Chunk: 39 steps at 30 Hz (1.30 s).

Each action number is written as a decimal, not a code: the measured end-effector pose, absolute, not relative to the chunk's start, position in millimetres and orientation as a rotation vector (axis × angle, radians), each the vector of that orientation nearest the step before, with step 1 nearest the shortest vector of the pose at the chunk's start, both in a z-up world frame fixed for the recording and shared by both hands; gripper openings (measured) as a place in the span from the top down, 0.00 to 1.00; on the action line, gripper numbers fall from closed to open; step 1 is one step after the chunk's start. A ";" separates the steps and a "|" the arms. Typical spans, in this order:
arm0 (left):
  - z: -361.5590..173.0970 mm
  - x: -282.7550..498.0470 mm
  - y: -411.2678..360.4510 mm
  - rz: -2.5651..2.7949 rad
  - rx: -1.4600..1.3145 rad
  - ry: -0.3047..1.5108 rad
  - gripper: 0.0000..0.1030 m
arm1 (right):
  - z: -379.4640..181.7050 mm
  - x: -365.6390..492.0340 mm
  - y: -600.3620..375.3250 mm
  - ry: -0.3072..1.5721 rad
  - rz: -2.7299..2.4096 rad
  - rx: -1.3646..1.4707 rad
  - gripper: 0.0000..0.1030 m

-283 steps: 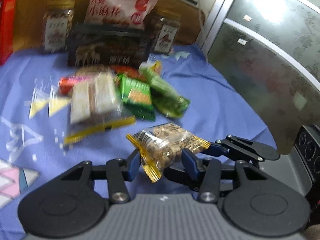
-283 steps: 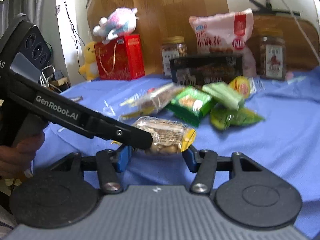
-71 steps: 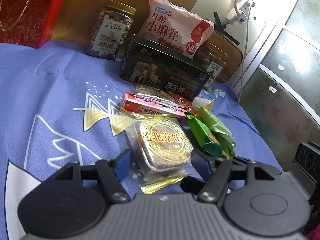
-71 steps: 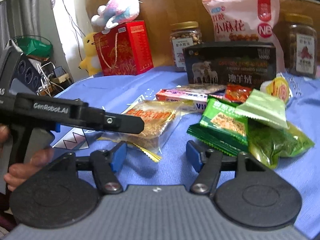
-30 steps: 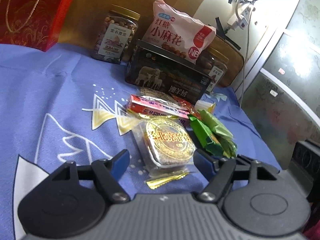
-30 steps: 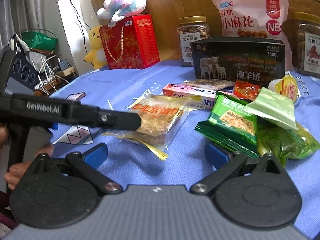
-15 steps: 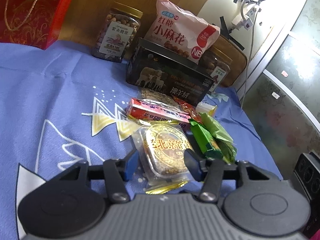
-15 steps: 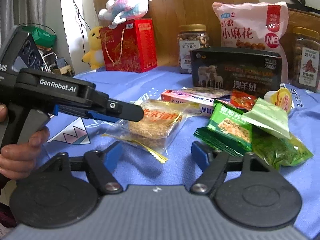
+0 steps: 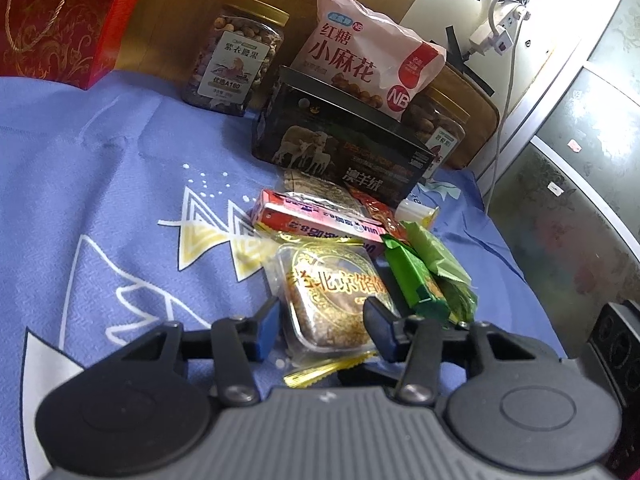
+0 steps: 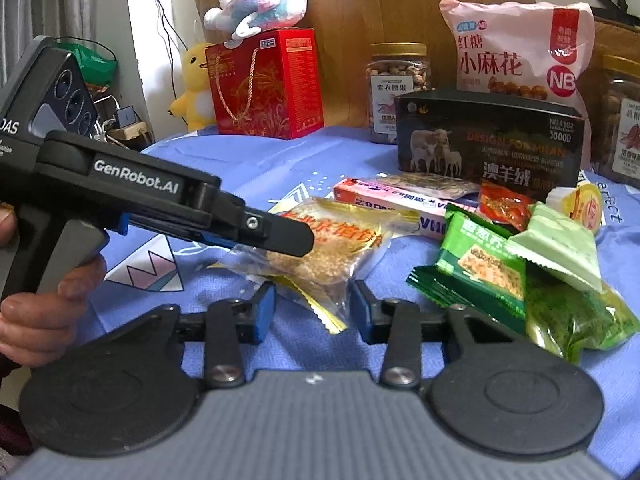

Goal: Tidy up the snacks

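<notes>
A clear, gold-printed cake packet (image 9: 332, 296) lies on the blue cloth at the near end of the snack pile. My left gripper (image 9: 322, 326) is closed onto its sides, one blue pad on each side. In the right wrist view the same packet (image 10: 324, 248) sits under the left gripper's arm (image 10: 256, 232). My right gripper (image 10: 312, 312) has its jaws a packet's corner apart around the gold crimped edge; I cannot tell if they touch it. Green packets (image 10: 516, 264), a pink box (image 10: 384, 196) and a red sachet (image 10: 504, 204) lie beside it.
At the back stand a black box (image 10: 488, 140), a pink bag (image 10: 516, 52), two nut jars (image 10: 396, 88), and a red gift box (image 10: 264, 84) with plush toys. The person's hand (image 10: 36, 304) holds the left gripper. A glass door (image 9: 568, 184) is to the right.
Both grippers' jaws have narrowed since a second ago. The left ones have closed onto the cake packet; the right ones have drawn in around its near edge.
</notes>
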State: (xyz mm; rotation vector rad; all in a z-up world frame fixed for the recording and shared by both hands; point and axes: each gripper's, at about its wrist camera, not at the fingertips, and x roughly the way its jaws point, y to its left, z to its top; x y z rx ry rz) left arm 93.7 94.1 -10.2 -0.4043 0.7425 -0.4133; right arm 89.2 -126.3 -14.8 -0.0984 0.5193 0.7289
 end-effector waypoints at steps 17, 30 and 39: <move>13.7 75.7 85.4 -0.403 -0.352 0.620 0.56 | 1.6 63.0 -125.4 0.351 0.654 -0.176 0.75; 29.0 102.7 -4.4 -0.688 -0.276 0.614 0.56 | 18.9 39.7 -184.2 0.343 0.319 -0.183 0.77; 29.2 100.5 -11.0 -0.687 -0.281 0.624 0.56 | 15.0 39.0 -188.0 0.341 0.311 -0.179 0.77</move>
